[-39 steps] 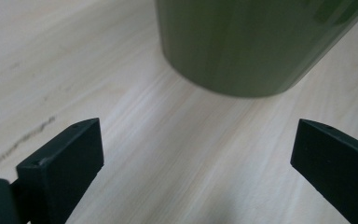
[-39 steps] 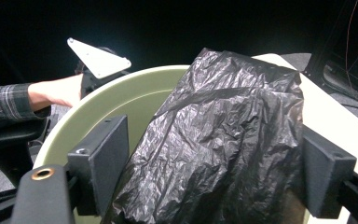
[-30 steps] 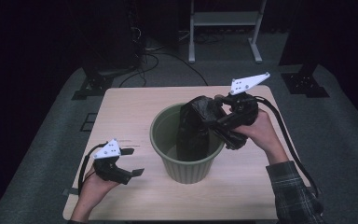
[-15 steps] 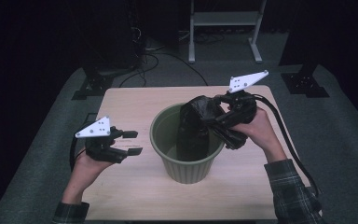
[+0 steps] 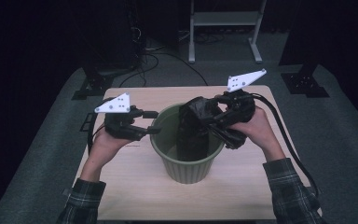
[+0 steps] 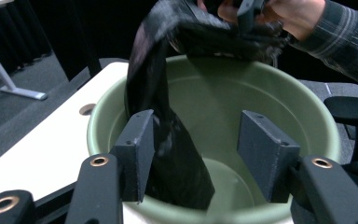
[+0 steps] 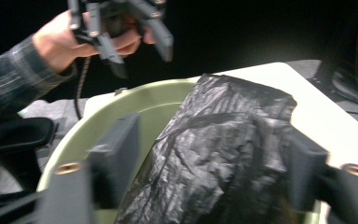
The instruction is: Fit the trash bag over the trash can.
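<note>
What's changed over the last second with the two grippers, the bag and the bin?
The left gripper has risen from the table's near-left edge to the green bin's left rim, its jaws closing partway with nothing between them yet. The right gripper stayed above the bin's right side; its jaws closed further around the black bag, which hangs into the bin as before. Bin and table are unchanged.

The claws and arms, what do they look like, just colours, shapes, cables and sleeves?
Both claws, left claw and right claw, are black linkage frames with brass-coloured pivot rivets and flat, dark rectangular pads. Each carries a pale three-cornered plate dotted with small marks on top. A black cable trails from the right one along the forearm. The person wears dark plaid sleeves.
</note>
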{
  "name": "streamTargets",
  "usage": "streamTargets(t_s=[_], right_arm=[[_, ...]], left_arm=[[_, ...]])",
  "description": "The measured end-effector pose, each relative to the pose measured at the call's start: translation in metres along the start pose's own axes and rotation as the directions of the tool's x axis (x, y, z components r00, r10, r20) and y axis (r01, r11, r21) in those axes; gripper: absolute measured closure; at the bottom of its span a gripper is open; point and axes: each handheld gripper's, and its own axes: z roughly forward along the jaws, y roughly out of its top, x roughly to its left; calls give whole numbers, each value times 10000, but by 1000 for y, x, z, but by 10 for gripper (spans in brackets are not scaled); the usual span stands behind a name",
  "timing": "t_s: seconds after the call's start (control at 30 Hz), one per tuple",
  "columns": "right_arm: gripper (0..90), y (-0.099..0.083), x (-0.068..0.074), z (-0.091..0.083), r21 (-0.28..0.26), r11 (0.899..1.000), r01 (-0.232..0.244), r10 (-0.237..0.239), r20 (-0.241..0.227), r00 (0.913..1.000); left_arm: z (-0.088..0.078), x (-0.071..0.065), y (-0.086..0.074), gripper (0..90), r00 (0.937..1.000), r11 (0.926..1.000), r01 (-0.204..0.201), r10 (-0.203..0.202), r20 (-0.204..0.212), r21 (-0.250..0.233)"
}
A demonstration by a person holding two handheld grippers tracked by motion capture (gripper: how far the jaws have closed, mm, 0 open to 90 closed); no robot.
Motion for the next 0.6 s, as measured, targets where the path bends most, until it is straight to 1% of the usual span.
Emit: streamTargets(t_s=[0.07, 0.13, 0.2, 0.27, 0.3, 0.37, 0.4, 0.47, 0.5, 0.6], right_arm=[[438, 0, 0, -1, -18, 10000, 24, -24, -175, 9998], [553, 0, -1, -2, -41, 10000, -29, 28, -373, 9993], [632, 0, -1, -2, -11, 10000, -29, 29, -397, 9992], [711, 0, -2, 0, 34, 10000, -45, 47, -543, 9985], [767, -1, -2, 0, 81, 10000, -12, 16, -566, 9984], [842, -1, -2, 1, 136, 9999, 62, -53, -637, 9980], [864, -1, -2, 1, 148, 9998, 92, -82, -679, 9977], [884, -2, -2, 2, 127, 9999, 83, -73, -757, 9971], [888, -1, -2, 2, 102, 9999, 83, -75, -781, 9969], [889, -1, -2, 2, 13, 10000, 74, -72, -954, 9954]], left_arm=[[9, 3, 6, 438, 9999, 9999, -104, 104, 18, 35], [17, 5, 11, 435, 9998, 9999, -146, 145, 110, 89], [23, 7, 14, 435, 9997, 9996, -246, 244, 101, 154], [30, 8, 18, 435, 9994, 9993, -324, 321, 159, 164], [34, 9, 20, 435, 9991, 9991, -373, 369, 189, 217], [39, 9, 23, 435, 9984, 9982, -516, 509, 227, 311], [43, 10, 24, 435, 9984, 9982, -505, 496, 271, 329], [47, 11, 26, 435, 9978, 9971, -608, 595, 280, 465], [49, 12, 27, 435, 9976, 9966, -645, 631, 284, 515], [55, 14, 27, 453, 9970, 9966, -637, 613, 468, 525]])
